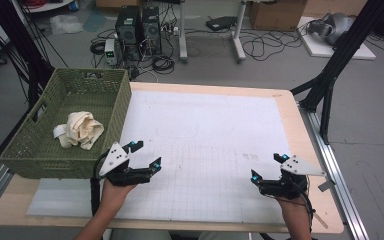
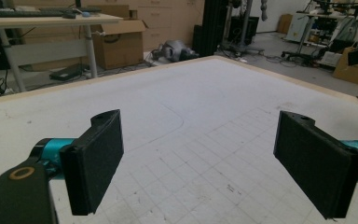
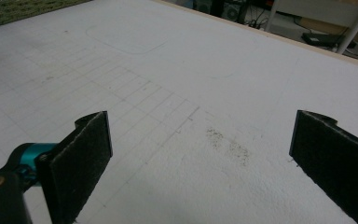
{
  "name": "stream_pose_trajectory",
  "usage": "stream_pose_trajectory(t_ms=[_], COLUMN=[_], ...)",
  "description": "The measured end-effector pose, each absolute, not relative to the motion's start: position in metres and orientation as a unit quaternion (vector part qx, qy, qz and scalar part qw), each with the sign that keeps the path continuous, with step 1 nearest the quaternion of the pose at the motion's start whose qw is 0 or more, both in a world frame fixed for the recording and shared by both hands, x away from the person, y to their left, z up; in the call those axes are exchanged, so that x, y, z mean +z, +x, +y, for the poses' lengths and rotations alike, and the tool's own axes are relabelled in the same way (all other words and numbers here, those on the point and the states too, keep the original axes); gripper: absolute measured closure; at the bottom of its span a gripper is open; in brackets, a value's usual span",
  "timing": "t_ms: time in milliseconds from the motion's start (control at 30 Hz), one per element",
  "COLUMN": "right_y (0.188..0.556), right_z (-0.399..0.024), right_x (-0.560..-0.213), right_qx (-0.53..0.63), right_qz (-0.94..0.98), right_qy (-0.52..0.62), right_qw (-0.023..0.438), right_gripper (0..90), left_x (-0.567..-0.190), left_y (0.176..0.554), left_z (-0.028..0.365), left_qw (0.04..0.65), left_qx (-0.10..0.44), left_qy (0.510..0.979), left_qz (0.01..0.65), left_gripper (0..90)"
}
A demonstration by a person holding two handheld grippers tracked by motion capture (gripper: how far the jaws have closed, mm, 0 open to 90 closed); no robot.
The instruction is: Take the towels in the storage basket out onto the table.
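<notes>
We're over the table [image 1: 300,125] now, looking down on the white gridded mat [image 1: 205,130], and both of our grippers hang low at the near edge. Our left gripper [image 1: 145,154] sits at about seven o'clock on the mat, jaws spread wide with nothing between them. In the left gripper view the left gripper [image 2: 198,163] shows its two black pads far apart, only bare grid between. Just beside it, at ten o'clock from it, stands the green woven basket [image 1: 115,107], its near corner close to the jaws but not touching that we can make out.

Inside the basket lies the cream cloth [image 1: 80,130], crumpled in a heap toward the near half, resting on the basket floor and well clear of either gripper. Nobody has hold of it.

Over at five o'clock on the mat, our right gripper [image 1: 268,167] hovers just above the surface, jaws likewise wide and empty. In the right gripper view the right gripper [image 3: 200,158] has its pads standing apart over a faint grey smudge [image 3: 226,142] on the mat. The two grippers are well apart from each other, with open mat between them.
</notes>
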State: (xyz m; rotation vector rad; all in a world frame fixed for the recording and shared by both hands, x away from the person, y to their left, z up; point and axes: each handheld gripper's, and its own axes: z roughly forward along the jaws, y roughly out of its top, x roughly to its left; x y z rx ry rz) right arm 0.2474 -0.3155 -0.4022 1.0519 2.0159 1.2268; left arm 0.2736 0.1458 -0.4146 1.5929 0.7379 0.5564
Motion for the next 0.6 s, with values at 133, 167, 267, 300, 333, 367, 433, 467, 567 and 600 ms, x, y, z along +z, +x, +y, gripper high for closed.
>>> stream_pose_trajectory(t_ms=[133,167,267,300,333,367,433,467,567,600], right_y=[0.2476,0.2478,0.2485,0.2497,0.2497,0.2498,0.2499,0.2498,0.2501,0.2499], right_z=[-0.3167,-0.3168,-0.3172,-0.3184,-0.3187,-0.3195,-0.3203,-0.3209,-0.3207,-0.3209], right_x=[-0.403,-0.4034,-0.4044,-0.4051,-0.4053,-0.4055,-0.4052,-0.4053,-0.405,-0.4047], right_qx=[0.459,0.46,0.462,0.465,0.465,0.466,0.466,0.468,0.47,0.471], right_qz=[0.748,0.748,0.746,0.745,0.744,0.742,0.741,0.74,0.739,0.738], right_qy=[0.393,0.393,0.394,0.394,0.395,0.395,0.399,0.4,0.405,0.406], right_qw=[0.275,0.274,0.272,0.272,0.274,0.276,0.273,0.271,0.263,0.262], right_gripper=[4.8,4.8,4.8,4.8,4.8,4.8,4.8,4.8,4.8,4.9], left_x=[-0.4153,-0.4153,-0.4156,-0.4156,-0.4156,-0.4159,-0.4154,-0.4149,-0.4131,-0.4126], left_y=[0.2744,0.2745,0.275,0.2752,0.2752,0.2756,0.2754,0.2752,0.2749,0.2748], left_z=[0.1444,0.1439,0.1429,0.1423,0.1423,0.1419,0.1421,0.1421,0.1426,0.1429], left_qw=[0.606,0.605,0.606,0.605,0.605,0.604,0.604,0.604,0.605,0.604], left_qx=[0.238,0.237,0.233,0.232,0.232,0.23,0.231,0.232,0.231,0.23], left_qy=[0.689,0.691,0.69,0.692,0.692,0.693,0.693,0.692,0.693,0.694], left_qz=[0.318,0.318,0.318,0.318,0.318,0.318,0.318,0.319,0.318,0.318], left_gripper=[16.2,16.2,16.1,15.9,15.9,15.9,15.9,15.9,16.0,16.0])
